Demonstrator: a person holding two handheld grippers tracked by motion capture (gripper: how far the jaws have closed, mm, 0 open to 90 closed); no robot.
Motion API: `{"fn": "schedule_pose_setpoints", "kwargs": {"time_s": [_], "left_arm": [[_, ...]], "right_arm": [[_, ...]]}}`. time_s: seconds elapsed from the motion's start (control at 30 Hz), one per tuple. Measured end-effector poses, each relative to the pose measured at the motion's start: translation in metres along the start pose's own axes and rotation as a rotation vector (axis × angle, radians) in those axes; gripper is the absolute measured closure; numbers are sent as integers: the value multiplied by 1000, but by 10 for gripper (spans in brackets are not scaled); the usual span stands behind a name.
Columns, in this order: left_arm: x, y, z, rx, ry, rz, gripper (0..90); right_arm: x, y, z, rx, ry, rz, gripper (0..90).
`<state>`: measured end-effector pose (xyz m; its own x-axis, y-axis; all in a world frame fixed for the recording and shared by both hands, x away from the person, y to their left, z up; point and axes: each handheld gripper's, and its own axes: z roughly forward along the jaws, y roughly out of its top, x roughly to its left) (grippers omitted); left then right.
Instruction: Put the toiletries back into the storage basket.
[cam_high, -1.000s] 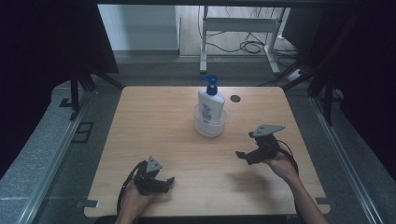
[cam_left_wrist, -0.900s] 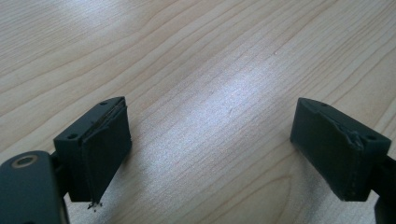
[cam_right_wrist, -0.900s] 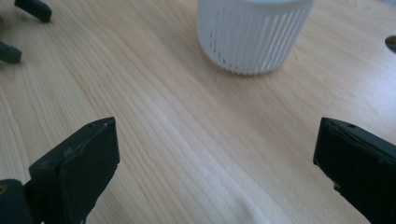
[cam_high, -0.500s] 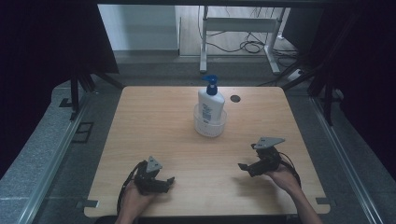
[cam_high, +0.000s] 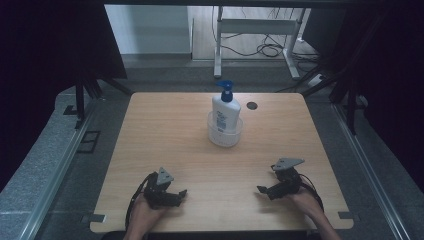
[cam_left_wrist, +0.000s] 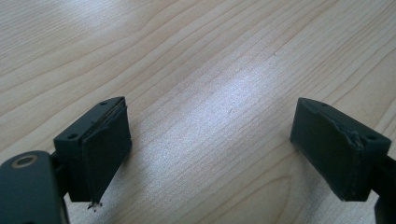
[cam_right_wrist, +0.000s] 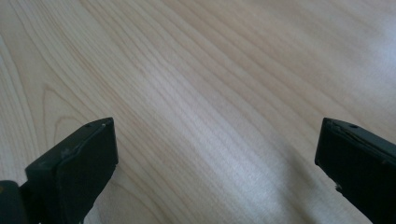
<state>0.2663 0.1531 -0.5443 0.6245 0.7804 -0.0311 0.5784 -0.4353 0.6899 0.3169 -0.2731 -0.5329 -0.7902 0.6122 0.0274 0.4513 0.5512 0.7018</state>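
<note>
A white pump bottle with a blue dispenser head (cam_high: 225, 109) stands upright inside a clear round plastic container (cam_high: 225, 134) at the centre rear of the light wooden table (cam_high: 165, 135). The left gripper (cam_high: 179, 194) rests at the near left edge, jaws spread and empty. The right gripper (cam_high: 262, 190) sits at the near right, jaws likewise spread over bare wood, well apart from the bottle.

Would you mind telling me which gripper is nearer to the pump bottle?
Right, though only slightly. The right gripper sits toward the near right of the pump bottle; the left gripper lies toward the near left, a bit farther off.
</note>
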Motion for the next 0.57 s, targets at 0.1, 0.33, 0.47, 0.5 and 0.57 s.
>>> {"fn": "schedule_pose_setpoints", "kwargs": {"time_s": [0.1, 0.33, 0.47, 0.5, 0.57], "left_arm": [[0, 0, 0, 0, 1, 0, 117], [0, 0, 0, 0, 1, -2, 117], [-1, 0, 0, -1, 2, -2, 117], [-1, 0, 0, -1, 2, -2, 117], [-1, 0, 0, -1, 2, -3, 117]], "right_arm": [[1, -4, 3, 8, 0, 2, 0], [1, -9, 5, -4, -12, 5, 0], [3, -10, 5, 5, -29, -11, 0], [3, -10, 5, 6, -30, -11, 0], [3, -10, 5, 6, -31, -12, 0]]}}
